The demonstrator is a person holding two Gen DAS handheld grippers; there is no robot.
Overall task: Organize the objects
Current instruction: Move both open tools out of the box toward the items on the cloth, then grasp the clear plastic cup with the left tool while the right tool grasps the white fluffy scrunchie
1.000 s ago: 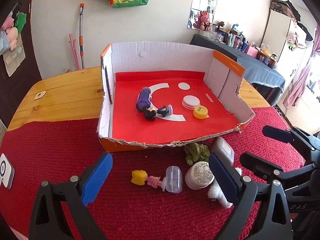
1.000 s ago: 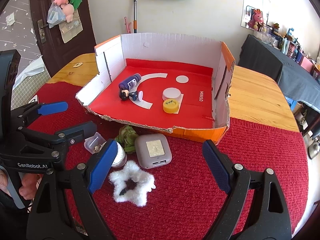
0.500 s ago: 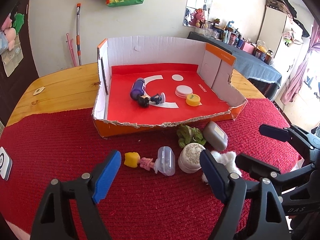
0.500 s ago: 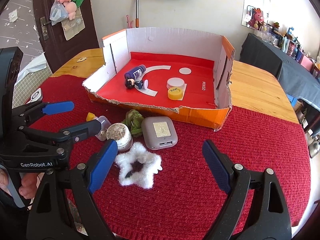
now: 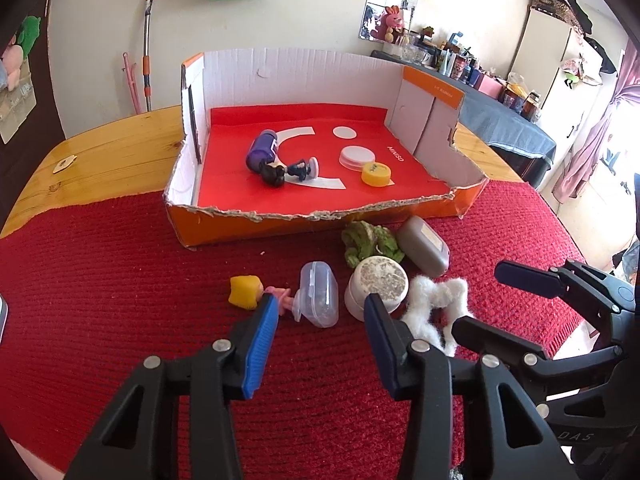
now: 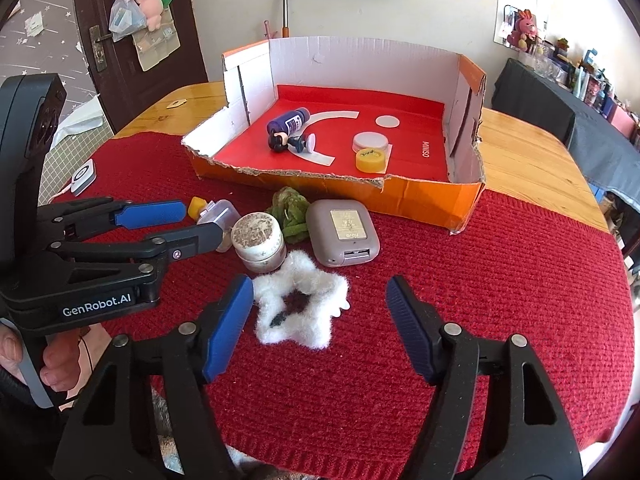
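An open cardboard box (image 5: pixel 224 224) (image 6: pixel 424 196) with a red floor holds a purple bottle (image 5: pixel 262 148), a small dark figure (image 5: pixel 280 172), a white lid (image 5: pixel 357 157) and a yellow cap (image 5: pixel 376 173). In front of it on the red mat lie a yellow-haired doll (image 5: pixel 248 290), a clear plastic case (image 5: pixel 318 300), a round white jar (image 5: pixel 376 284) (image 6: pixel 260 242), a green scrunchie (image 5: pixel 370 240), a grey charger case (image 6: pixel 344 230) and a white fluffy scrunchie (image 6: pixel 300 312). My left gripper (image 5: pixel 320 328) is open just before the clear case. My right gripper (image 6: pixel 320 316) is open around the white scrunchie.
The red mat (image 6: pixel 500 280) covers the near part of a wooden table (image 5: pixel 104 152). A small white device (image 6: pixel 82 176) lies at the mat's left edge. A dark cloth-covered table (image 6: pixel 592 112) with clutter stands at the right.
Both grippers have pulled back and lowered toward the loose objects. My left gripper's jaws have narrowed around the clear case. My right gripper has come over the white scrunchie.
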